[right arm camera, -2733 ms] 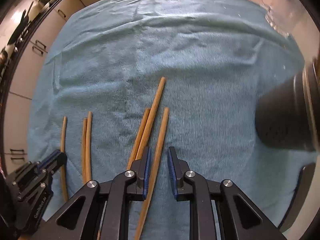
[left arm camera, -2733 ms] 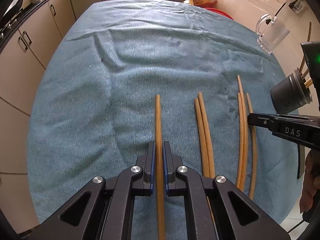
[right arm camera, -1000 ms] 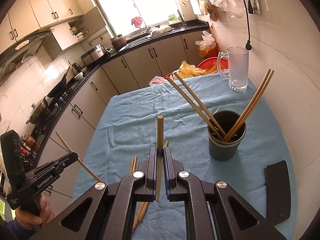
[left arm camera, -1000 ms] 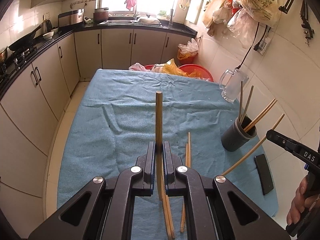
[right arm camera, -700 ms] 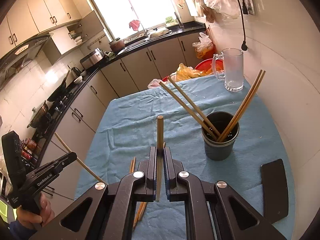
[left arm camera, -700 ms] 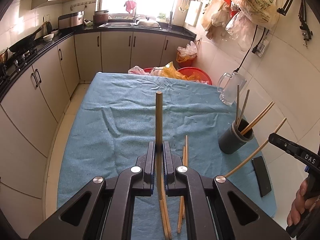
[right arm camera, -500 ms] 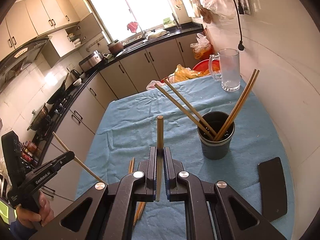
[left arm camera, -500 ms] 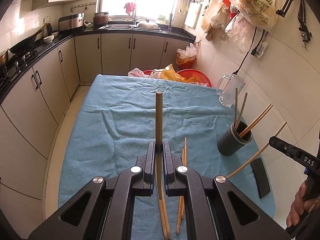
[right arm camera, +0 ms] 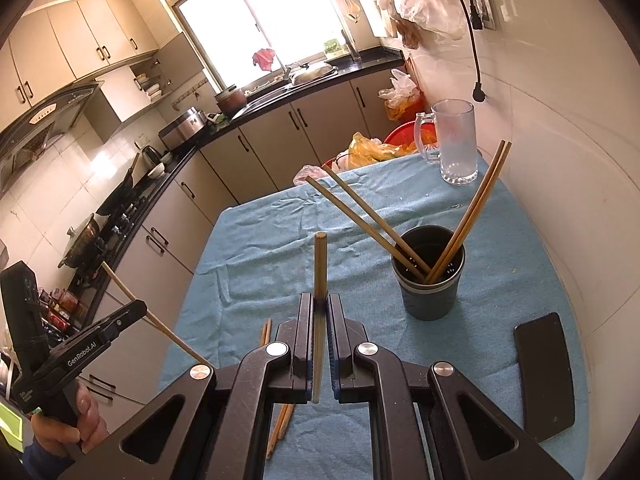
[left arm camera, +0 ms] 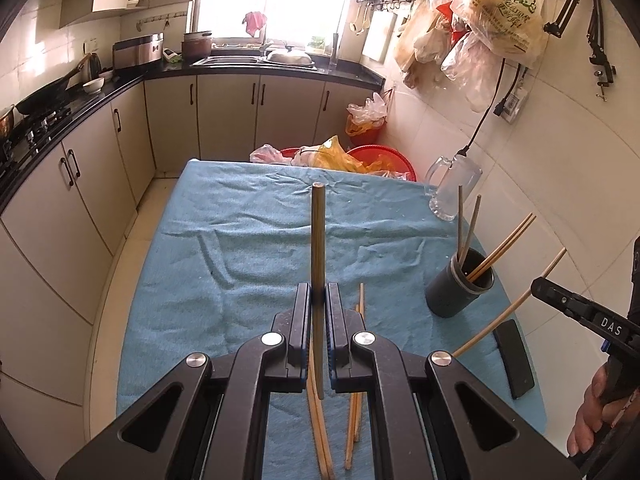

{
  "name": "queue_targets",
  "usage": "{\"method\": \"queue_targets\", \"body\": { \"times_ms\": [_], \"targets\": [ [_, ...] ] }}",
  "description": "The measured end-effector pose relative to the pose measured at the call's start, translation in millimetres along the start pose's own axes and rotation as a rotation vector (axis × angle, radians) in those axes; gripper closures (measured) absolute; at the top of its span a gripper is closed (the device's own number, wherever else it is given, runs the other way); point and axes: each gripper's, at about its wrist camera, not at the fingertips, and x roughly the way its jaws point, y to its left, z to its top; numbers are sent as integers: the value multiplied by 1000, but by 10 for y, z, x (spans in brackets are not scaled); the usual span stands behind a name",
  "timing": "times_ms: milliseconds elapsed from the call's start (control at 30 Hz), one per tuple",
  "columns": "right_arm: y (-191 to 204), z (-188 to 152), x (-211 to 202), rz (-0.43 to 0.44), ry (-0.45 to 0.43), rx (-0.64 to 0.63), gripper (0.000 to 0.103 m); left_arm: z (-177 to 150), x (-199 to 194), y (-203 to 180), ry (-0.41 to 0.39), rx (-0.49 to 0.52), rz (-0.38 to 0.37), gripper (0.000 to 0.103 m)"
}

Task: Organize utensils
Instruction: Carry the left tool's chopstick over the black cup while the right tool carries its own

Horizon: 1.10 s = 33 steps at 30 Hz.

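Two chopsticks are off the table — one clamped in the left gripper (left arm camera: pixel 319 300), one clamped in the right gripper (right arm camera: pixel 319 312), each poking out past the fingertips. The dark holder (right arm camera: pixel 430 280) stands to the right on the blue cloth (left arm camera: pixel 240 240), four sticks already splayed inside. Those leaning sticks could deflect a newcomer or tip the holder — and both hands arriving together risks a clash.

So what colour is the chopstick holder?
Dark grey holder, clearest in the right wrist view.
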Motion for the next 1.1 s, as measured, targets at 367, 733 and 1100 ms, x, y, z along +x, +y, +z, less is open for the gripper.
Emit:
{"method": "queue_targets", "body": {
  "times_ms": [367,733,1100],
  "targets": [
    [-80,29,-129,-6,-25,22,97,68,33,-201,-1,37,-27,97],
    [-298,61,-345,-31,-62,67,97,164,89,-541,-2,89,-74,97],
    [-602,138,-636,-63,-117,125,97,302,159,-947,-5,138,-135,97]
  ]
}}
